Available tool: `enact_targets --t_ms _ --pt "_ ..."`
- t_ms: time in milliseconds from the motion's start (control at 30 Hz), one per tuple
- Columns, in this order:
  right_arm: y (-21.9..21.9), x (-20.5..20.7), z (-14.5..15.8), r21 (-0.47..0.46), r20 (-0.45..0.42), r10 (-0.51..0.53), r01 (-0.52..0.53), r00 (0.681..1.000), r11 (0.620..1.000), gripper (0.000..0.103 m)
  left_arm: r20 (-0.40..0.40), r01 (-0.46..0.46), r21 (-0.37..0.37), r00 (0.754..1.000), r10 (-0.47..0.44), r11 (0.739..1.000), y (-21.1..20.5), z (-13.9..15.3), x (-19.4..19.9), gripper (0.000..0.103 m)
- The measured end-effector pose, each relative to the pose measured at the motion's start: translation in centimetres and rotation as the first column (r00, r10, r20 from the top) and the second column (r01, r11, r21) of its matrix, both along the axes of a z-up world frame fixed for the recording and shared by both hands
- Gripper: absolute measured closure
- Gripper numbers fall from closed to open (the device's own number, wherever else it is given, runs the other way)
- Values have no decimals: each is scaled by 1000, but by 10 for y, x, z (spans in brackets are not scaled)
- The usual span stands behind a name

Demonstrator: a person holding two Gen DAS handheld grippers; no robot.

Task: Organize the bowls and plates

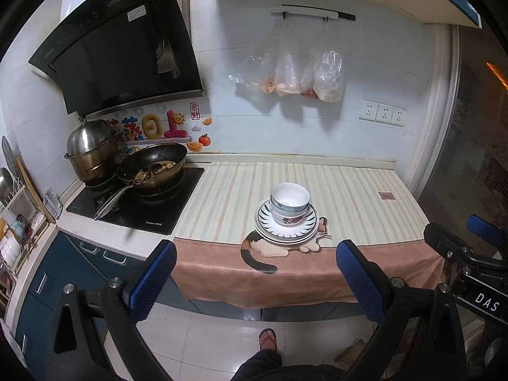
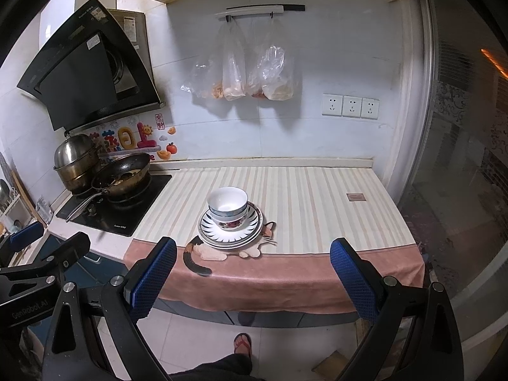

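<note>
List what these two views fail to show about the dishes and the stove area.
- Plate count: the stacked plates overlap; from either wrist view only rims show, so the number is uncertain.
- Lower bowl interior: hidden by the upper bowl nested in it.
- Cat appliqué on the cloth: partly covered by the plates.
- Wok contents: too small and dark to identify.
- Dish rack: cut off by the left wrist view's edge.

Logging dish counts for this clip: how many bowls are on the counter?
2 visible: a white bowl nested in a floral bowl, both on the stacked plates near the counter's front edge. More could be hidden inside the nest.
</note>
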State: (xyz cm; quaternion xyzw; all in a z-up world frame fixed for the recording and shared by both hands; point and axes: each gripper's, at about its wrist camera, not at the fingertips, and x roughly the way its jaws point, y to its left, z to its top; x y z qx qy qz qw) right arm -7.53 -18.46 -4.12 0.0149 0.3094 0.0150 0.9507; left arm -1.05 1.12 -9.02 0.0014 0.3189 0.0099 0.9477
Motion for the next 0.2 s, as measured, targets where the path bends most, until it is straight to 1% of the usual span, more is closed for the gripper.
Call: enact_targets --t_ms 200 --pt "-3 -1 0 7 -3 3 -3 1000 1000 4 11 7 6 1000 -7 1000 -11 2 1 0"
